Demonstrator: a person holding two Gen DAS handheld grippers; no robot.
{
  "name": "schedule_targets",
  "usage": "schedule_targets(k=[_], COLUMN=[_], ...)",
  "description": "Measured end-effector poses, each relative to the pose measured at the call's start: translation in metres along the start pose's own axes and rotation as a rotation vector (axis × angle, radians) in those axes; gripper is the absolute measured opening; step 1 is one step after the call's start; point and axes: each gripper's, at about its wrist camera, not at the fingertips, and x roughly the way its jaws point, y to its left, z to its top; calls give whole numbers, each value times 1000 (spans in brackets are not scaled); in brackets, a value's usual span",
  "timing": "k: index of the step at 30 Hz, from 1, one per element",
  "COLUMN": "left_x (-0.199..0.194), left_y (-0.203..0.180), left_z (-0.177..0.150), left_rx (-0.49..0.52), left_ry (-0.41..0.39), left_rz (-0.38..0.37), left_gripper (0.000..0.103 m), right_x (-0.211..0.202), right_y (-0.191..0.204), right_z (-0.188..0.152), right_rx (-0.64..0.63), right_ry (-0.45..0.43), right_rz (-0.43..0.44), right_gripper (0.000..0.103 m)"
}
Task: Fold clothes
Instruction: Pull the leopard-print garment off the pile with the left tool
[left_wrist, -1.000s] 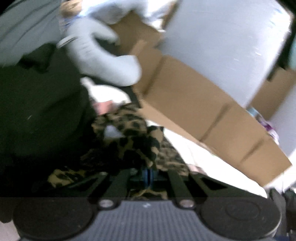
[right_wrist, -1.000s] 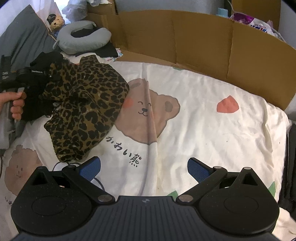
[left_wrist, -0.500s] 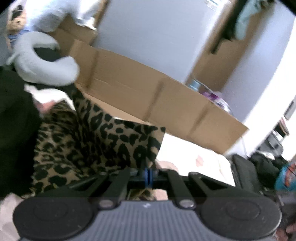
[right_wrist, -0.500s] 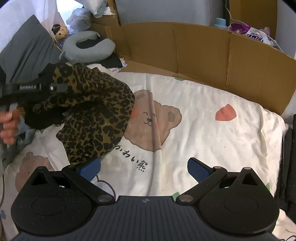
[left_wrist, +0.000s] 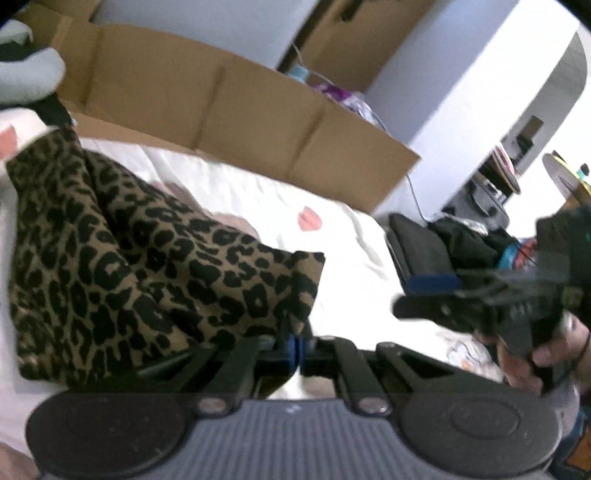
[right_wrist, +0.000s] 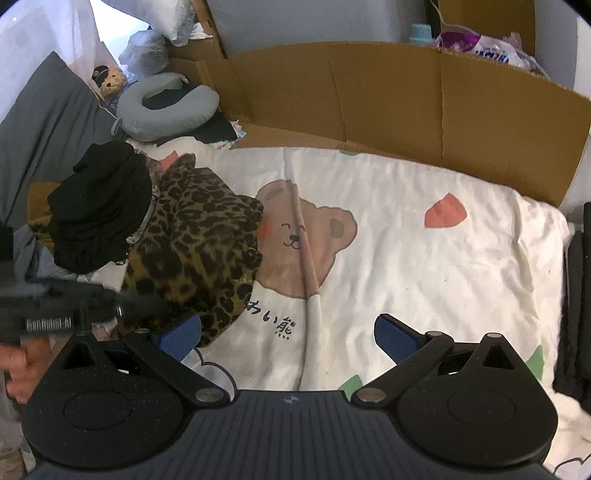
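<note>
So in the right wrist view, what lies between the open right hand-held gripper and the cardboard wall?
Only the bear-print bedsheet, bare of clothes, between the right hand-held gripper and the cardboard wall. The leopard-print garment lies off to the left.

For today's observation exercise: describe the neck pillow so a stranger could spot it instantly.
Start at the cardboard wall along the bed's far edge and follow it to its left end. There lies the neck pillow, beside a small teddy bear. It alone is a grey, U-shaped cushion.
</note>
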Motion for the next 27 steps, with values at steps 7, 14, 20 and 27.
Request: schedule_targets(k=[7,14,20,27], left_x=[17,30,41,46], left_y=[-20,-37,-38,-29], left_z=[-20,-43,-63,-69], left_rx=[33,60,53,23], left_ry=[93,180,247,307], left_rz=[-80,-143,-173,-165], left_gripper=[2,2,2,3], right_x=[9,23,30,34], right_y=[-9,-12,-13,-15], right_z=[-2,-12,-22,-32], right_rx=[49,78,73,55], right_ry=[18,79,121,149], right_rz=[21,63,78,109], right_gripper=[103,102,102,95])
